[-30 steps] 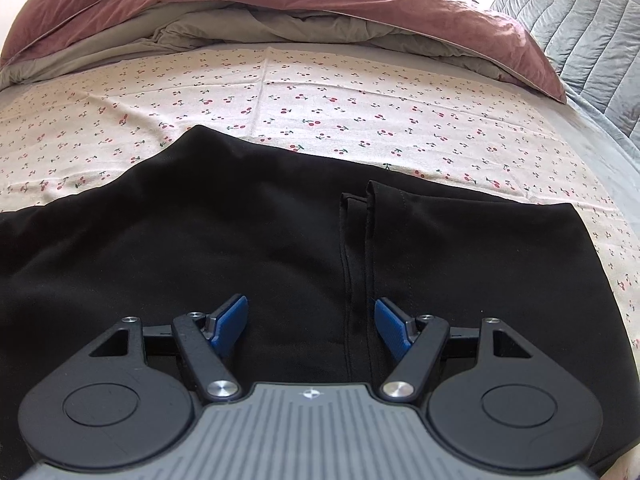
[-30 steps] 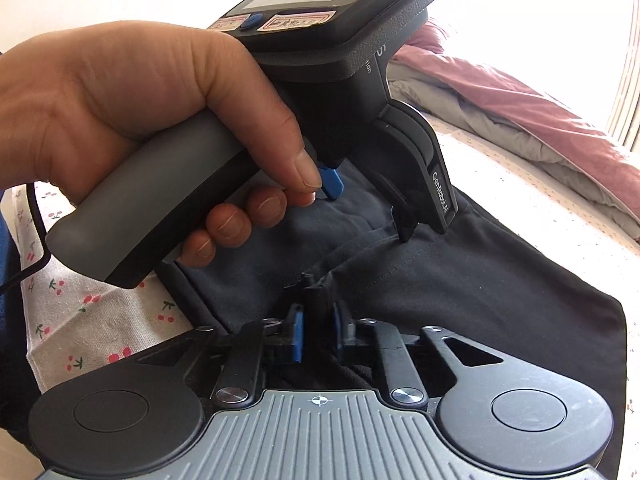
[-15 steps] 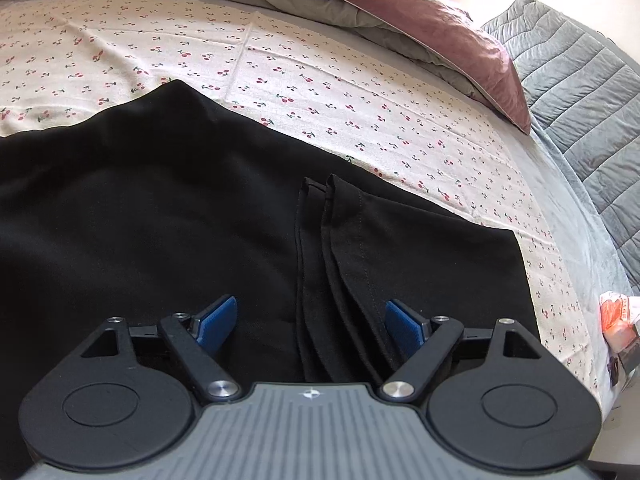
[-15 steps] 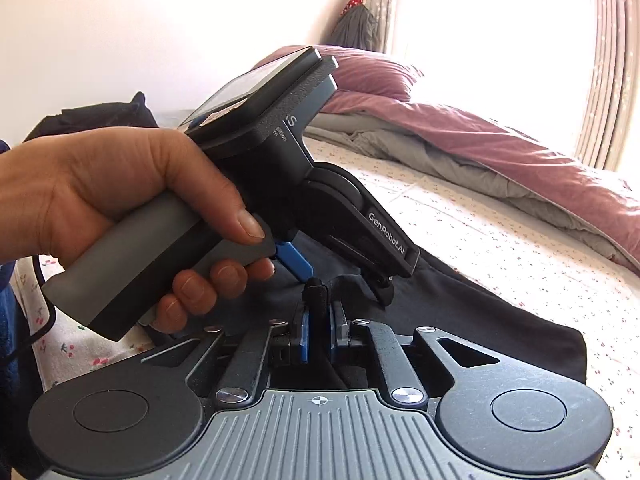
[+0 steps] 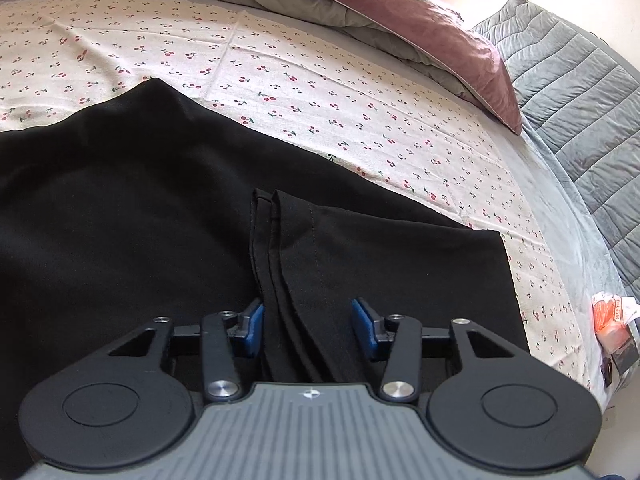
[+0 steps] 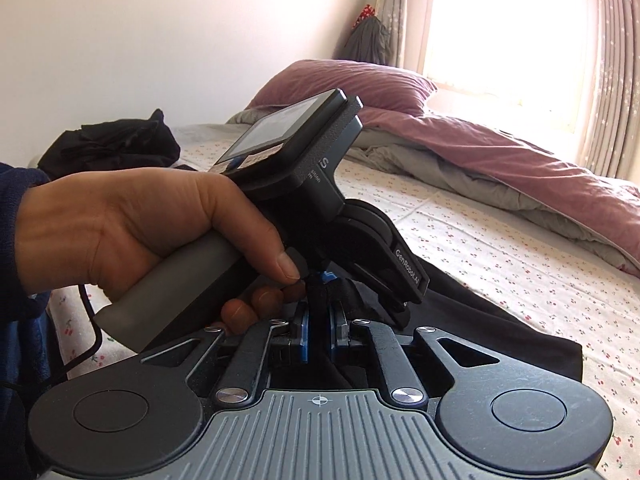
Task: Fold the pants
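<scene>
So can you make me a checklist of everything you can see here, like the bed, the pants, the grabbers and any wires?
Surface: bed sheet, white with a cherry print.
Job's things: black pants spread on the sheet, folded edges bunched near the middle.
Clutter: dark clothes pile at the far side of the bed; orange packet beside the bed.
Grippers: left gripper open, with pants folds between its pads; right gripper shut on the pants.
Cables: black cable below the left hand.
Surroundings: mauve duvet, grey quilt, window with curtains.
</scene>
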A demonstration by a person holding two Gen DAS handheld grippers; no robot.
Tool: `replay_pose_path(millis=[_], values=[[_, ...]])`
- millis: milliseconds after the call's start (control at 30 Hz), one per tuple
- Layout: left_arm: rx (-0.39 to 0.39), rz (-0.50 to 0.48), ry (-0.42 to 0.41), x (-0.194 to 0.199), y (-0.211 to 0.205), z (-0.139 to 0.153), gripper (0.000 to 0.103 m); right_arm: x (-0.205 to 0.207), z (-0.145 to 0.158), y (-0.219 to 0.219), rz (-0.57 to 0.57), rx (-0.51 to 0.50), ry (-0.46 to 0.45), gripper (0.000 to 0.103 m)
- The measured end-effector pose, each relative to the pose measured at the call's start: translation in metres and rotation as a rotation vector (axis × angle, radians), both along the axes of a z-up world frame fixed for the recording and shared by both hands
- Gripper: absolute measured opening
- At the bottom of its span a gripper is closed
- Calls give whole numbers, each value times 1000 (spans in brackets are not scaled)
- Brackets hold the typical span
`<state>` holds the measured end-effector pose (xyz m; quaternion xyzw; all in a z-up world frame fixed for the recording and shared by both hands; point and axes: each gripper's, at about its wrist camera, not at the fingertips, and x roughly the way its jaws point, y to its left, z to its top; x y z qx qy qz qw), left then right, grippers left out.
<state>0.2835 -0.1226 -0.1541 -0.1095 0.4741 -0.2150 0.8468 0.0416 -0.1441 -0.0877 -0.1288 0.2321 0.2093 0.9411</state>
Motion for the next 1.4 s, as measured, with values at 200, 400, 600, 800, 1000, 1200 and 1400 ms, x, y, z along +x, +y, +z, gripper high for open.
replay_pose_path(millis=[200,400,600,800,1000,1200,1400], values=[[70,-41,-103,-4,-3,9,11,2,-7,5,9,8,7,8],[205,-59,-235,-12,-3,19,10,8,-12,15,27,17,13,9],[229,-44,-233,-8,9,16,10,18,-25,25,31,-4,44,12],[231,-46,-224,-7,12,15,11,20,-48,40,24,-119,34,22],[243,-54,-230,-7,10,14,11,23,-62,50,15,-171,19,27],[228,-58,-236,-5,15,16,11,23,-60,54,3,-154,8,4],[196,-42,-273,0,36,32,11,18,-40,55,-5,-107,-64,2]])
